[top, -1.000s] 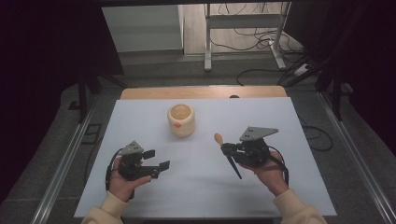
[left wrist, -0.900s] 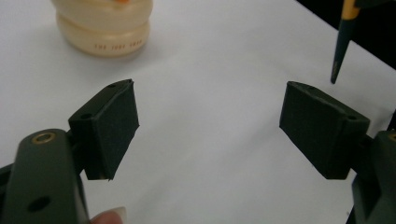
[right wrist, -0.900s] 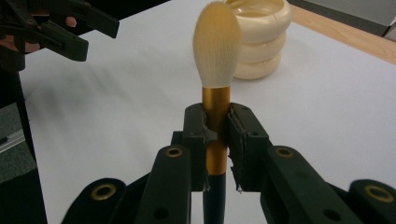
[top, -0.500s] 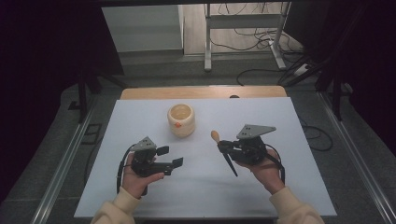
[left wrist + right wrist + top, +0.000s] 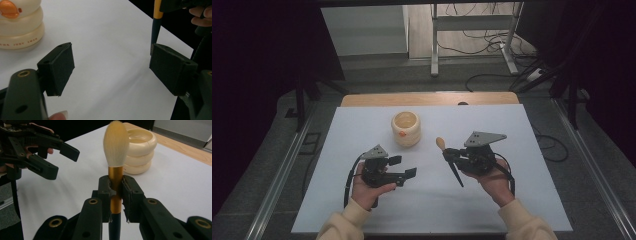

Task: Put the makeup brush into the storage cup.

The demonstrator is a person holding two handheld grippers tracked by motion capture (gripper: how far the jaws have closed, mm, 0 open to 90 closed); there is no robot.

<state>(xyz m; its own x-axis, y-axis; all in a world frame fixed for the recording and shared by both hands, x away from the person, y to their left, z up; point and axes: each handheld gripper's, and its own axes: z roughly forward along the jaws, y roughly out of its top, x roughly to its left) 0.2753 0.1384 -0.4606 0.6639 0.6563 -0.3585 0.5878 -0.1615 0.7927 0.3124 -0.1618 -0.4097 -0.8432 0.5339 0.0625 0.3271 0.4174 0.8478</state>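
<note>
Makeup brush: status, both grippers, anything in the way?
Right gripper shut on makeup brush, bristles up. Left gripper open, holding nothing. Cream ringed holder upright beyond them. White table cover bare between brush and holder.

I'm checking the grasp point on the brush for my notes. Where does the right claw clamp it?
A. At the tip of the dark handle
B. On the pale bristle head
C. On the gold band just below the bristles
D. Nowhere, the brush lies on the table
C: in the right gripper view the right claw is shut on the gold band of the brush, with the bristles above it.
</note>
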